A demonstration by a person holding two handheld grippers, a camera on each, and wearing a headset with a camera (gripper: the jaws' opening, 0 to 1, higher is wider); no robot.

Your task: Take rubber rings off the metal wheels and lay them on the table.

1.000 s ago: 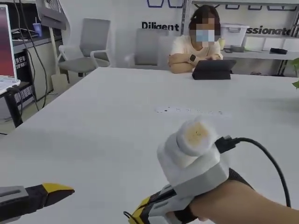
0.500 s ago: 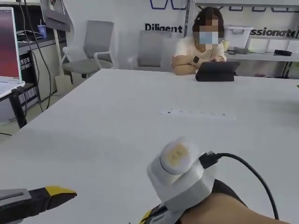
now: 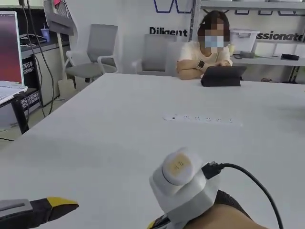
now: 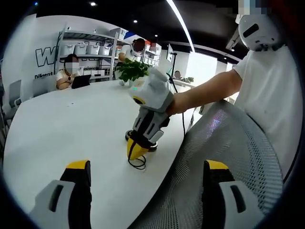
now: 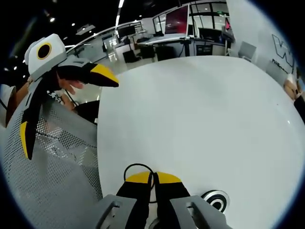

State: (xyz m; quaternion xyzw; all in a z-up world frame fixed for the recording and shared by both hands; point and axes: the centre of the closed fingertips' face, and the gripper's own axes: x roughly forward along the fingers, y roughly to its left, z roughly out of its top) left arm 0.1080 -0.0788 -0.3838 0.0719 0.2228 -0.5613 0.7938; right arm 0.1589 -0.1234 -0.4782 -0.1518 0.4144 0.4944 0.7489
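Right gripper view: right claw (image 5: 153,177) pinches a rubber ring (image 5: 137,165) beside a metal wheel (image 5: 217,199); left claw (image 4: 147,166) gapes wide.

We note the wheel (image 5: 217,199) on the worktop (image 3: 119,133) near its edge, just beside the right gripper (image 5: 153,177), with the ring (image 5: 138,165) at its fingers (image 5: 138,185). Left gripper (image 4: 147,167) well apart, leftward. Power strip (image 3: 202,118) mid-worktop, tablet (image 3: 223,76) at far edge, chairs (image 3: 93,52) behind.

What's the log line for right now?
left hand-held gripper: open | right hand-held gripper: shut on rubber ring | metal wheel: on table
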